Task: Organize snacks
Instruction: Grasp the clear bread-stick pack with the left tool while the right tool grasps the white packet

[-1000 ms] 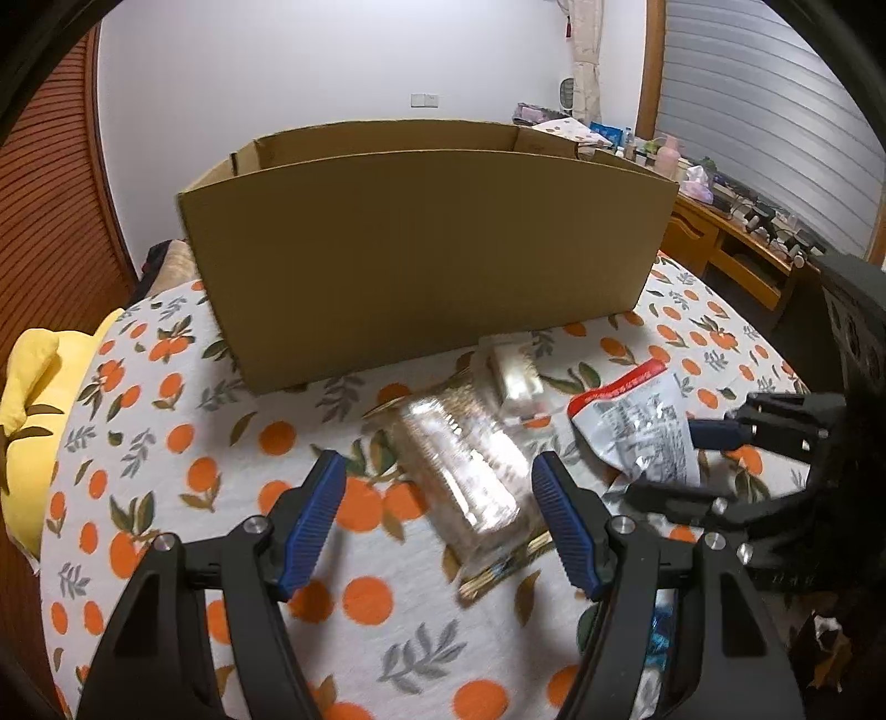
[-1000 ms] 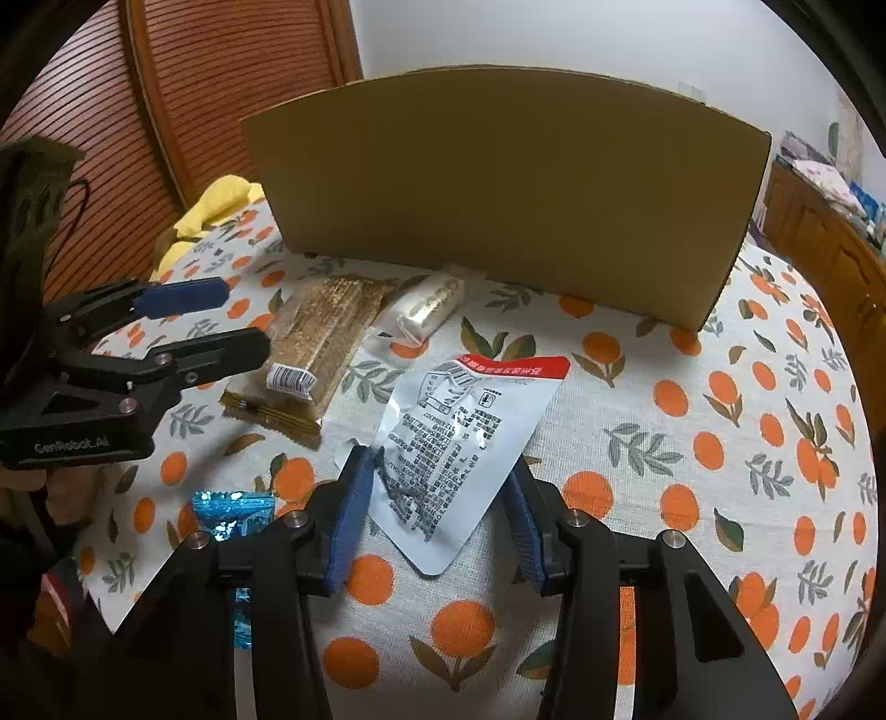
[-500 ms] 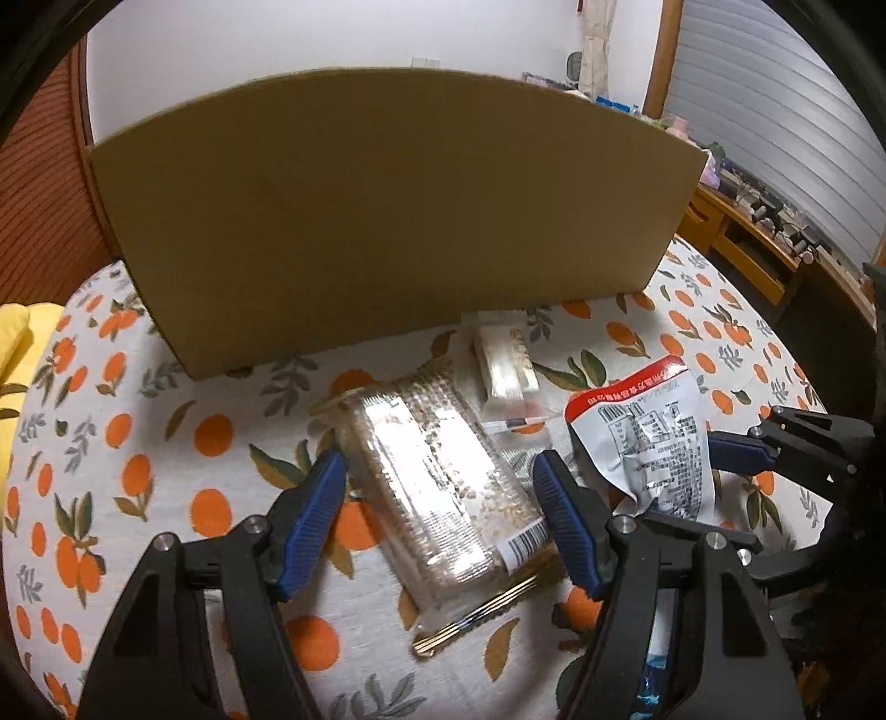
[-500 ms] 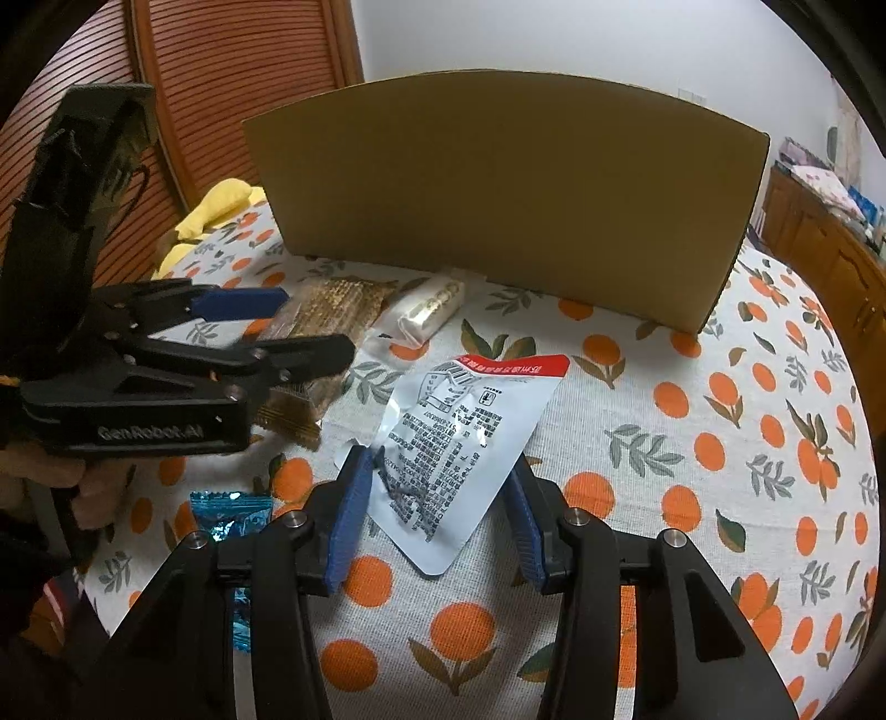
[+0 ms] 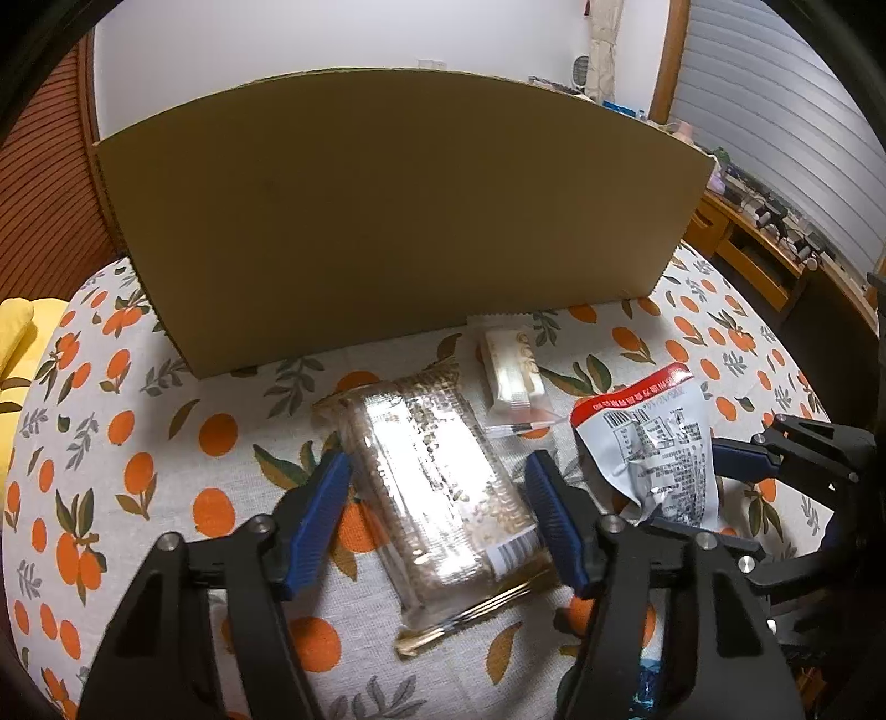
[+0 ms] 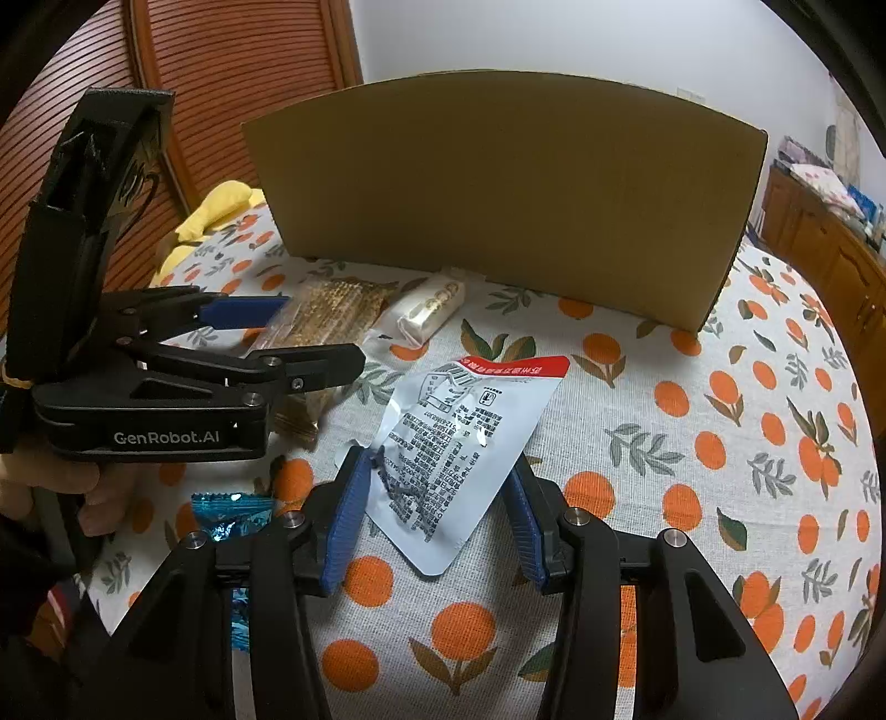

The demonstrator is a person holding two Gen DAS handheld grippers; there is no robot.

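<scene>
A cloth with printed oranges and leaves [image 6: 720, 421] covers the table. Beyond the table's left edge lies a yellow cushion [image 6: 221, 207], with a reddish slatted wooden door [image 6: 232, 83] behind it. Past the right edge stands a wooden cabinet [image 5: 753, 249] cluttered with small items, below a grey roller blind [image 5: 775, 94]. The far wall [image 5: 332, 33] is white.

Both views are taken from close above the tabletop [image 5: 166, 443], angled downward toward the cardboard box [image 5: 387, 221] at twelve o'clock. Seen in both are the box, the clear snack pack [image 5: 437, 493] and the white pouch [image 6: 459, 437]. The left claw [image 6: 310, 332] appears at nine o'clock in the right view; the right claw [image 5: 736, 487], perhaps partly cropped, at three o'clock in the left view.
</scene>
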